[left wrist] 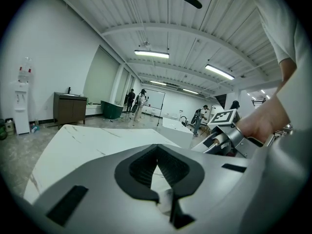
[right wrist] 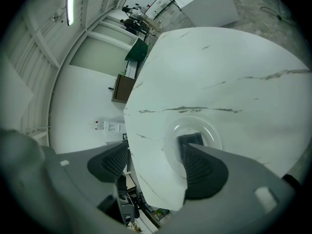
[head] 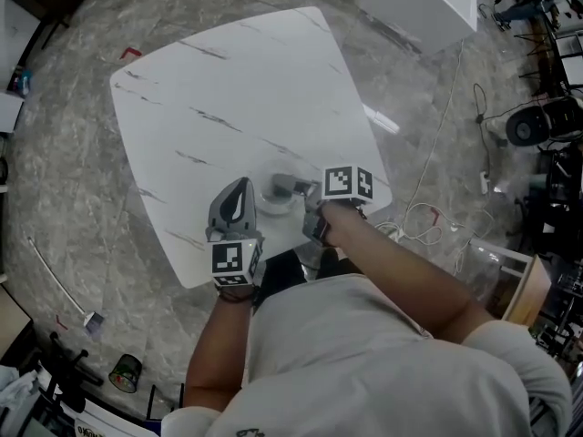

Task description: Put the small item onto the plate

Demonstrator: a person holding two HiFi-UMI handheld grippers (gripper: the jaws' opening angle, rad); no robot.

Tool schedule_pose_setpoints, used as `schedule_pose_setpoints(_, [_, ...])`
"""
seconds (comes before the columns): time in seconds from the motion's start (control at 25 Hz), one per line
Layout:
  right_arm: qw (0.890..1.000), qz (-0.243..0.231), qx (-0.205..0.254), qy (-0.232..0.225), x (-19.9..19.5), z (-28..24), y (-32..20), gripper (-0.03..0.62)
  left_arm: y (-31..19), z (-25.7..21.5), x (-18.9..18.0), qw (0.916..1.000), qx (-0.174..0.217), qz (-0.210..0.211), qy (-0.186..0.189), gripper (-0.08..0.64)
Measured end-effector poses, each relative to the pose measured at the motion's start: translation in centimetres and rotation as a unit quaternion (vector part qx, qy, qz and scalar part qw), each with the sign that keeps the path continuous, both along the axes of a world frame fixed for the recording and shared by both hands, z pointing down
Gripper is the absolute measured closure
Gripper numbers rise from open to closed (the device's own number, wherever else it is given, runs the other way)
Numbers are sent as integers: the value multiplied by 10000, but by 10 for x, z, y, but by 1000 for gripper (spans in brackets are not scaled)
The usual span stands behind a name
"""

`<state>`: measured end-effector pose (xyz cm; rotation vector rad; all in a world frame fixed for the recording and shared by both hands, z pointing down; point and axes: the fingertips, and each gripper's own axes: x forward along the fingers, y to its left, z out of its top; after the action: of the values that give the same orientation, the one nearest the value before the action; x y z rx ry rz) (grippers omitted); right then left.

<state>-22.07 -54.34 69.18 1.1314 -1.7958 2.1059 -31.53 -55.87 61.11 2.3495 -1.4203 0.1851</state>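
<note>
Lying on plate (right wrist: pixel 215 130), small item (right wrist: pixel 191 139); right tongs (right wrist: pixel 155 159) wide apart

No legible text anywhere (all three views checked).

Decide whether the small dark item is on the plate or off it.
On it: the right gripper view shows the small dark item lying inside the rim of the plate.

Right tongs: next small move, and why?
Probably lift the right tongs straight up and clear. They stand wide open, gripping nothing, and the small dark item already lies on the plate, so the placing looks done.
</note>
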Motion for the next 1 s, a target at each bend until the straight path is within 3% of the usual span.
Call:
schedule_pose_setpoints(0.16, [9986,-243,401,-248,-2,-36,2,272,6,-25,9,9998,162,-48,-44,554])
schedule_pose_setpoints(0.4, [9853,-699,1499,-424,17,-112,14,414,26,-78,36,9990,364,-207,-120,554])
schedule_pose_setpoints(0.56, [9664,-1018,2326,-401,38,-171,28,501,49,-129,63,9978,577,-311,-71,554])
schedule_pose_setpoints(0.68, [9445,-1259,3014,-351,55,-220,42,540,68,-170,88,9966,746,-344,-54,554])
schedule_pose_setpoints(0.8, [9063,-1545,3934,-67,73,-273,63,568,89,-206,113,9961,776,-366,-180,553])
schedule_pose_setpoints(1.0, [7925,-2085,5649,966,101,-350,107,589,127,-268,143,9915,1101,-505,-470,554])
